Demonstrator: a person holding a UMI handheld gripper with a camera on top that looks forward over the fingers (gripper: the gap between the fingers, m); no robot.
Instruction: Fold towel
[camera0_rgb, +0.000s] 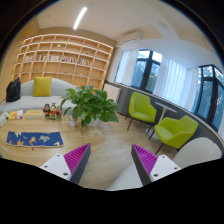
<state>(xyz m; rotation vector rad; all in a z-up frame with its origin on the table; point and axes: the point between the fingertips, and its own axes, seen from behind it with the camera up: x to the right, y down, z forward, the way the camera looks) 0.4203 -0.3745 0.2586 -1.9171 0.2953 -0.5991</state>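
Observation:
No towel shows in the gripper view. My gripper (111, 160) is held up in the air and looks out across a room, well above the wooden floor (108, 140). Its two fingers, with magenta pads (77, 158), stand wide apart and nothing is between them. A pale flat surface (130, 178) shows low between the fingers, toward the right one.
A leafy green plant (90, 104) stands ahead. Two lime-green chairs (176, 130) are to the right by the windows. A low table (32, 134) with a blue mat and a white sofa (40, 92) lie to the left, with wooden shelves (65, 58) behind.

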